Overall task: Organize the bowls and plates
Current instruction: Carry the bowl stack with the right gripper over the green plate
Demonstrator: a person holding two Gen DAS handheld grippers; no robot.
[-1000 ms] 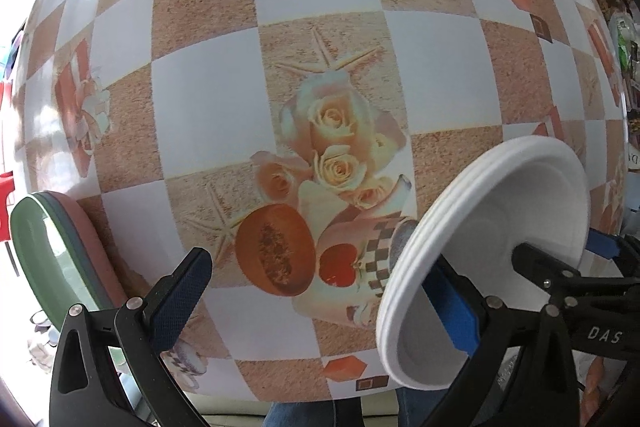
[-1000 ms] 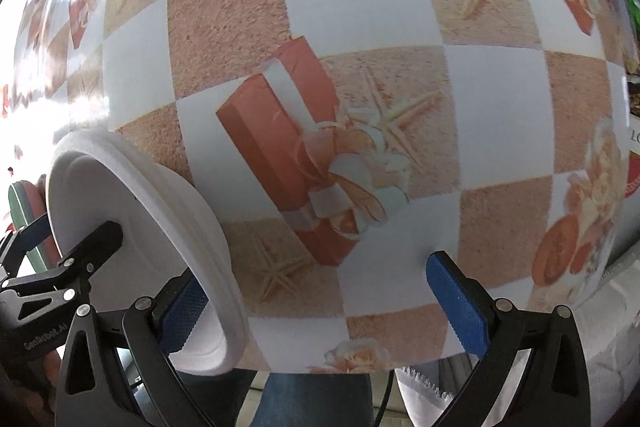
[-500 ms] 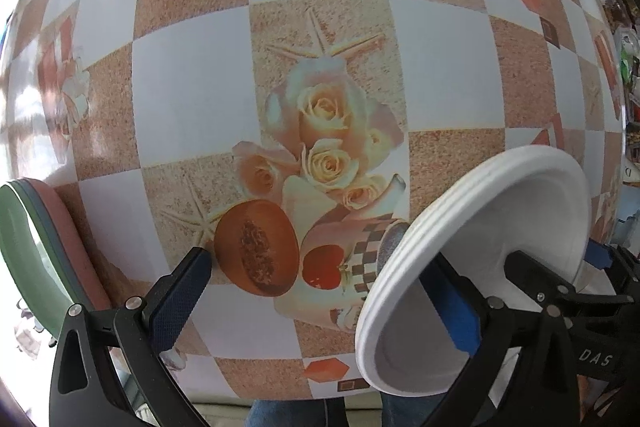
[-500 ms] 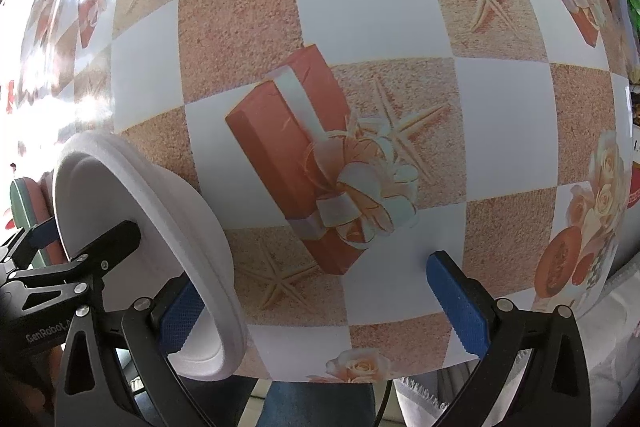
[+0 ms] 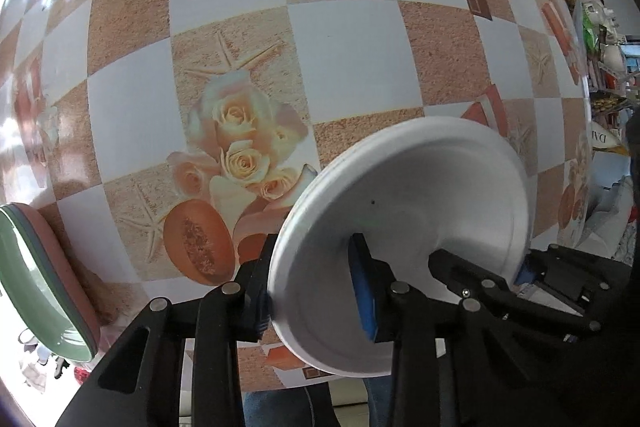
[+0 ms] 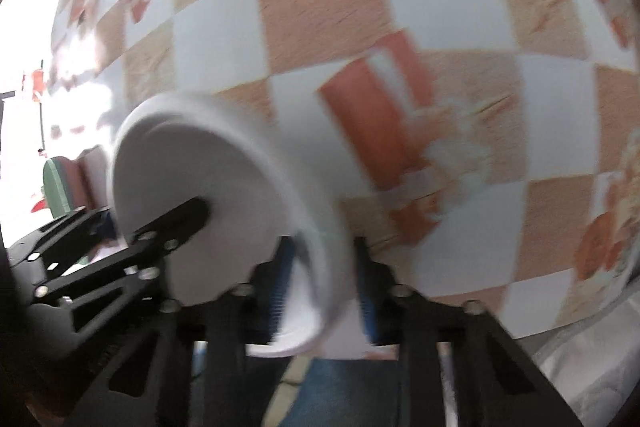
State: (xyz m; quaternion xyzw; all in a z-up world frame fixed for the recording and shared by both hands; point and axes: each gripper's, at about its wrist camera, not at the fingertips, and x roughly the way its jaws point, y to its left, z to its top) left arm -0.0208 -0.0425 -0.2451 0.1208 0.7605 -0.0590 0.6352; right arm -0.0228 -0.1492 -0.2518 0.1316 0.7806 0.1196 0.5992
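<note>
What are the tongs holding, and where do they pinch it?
Both tongs pinch the white bowl by its rim: the left tongs on one edge, the right tongs on the opposite edge, having just closed on it.

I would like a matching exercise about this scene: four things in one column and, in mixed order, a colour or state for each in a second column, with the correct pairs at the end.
Things
1. white bowl
2. green plate
3. left gripper
4. tablecloth

States
A. lies at the far left edge of the table
B. jaws just closed on the rim, one finger inside
C. checked, with roses and starfish
D. tilted on its side, gripped by both grippers

Pairs: 1-D, 2-A, 3-B, 4-C

The right gripper has likewise just closed on the bowl's opposite rim.
</note>
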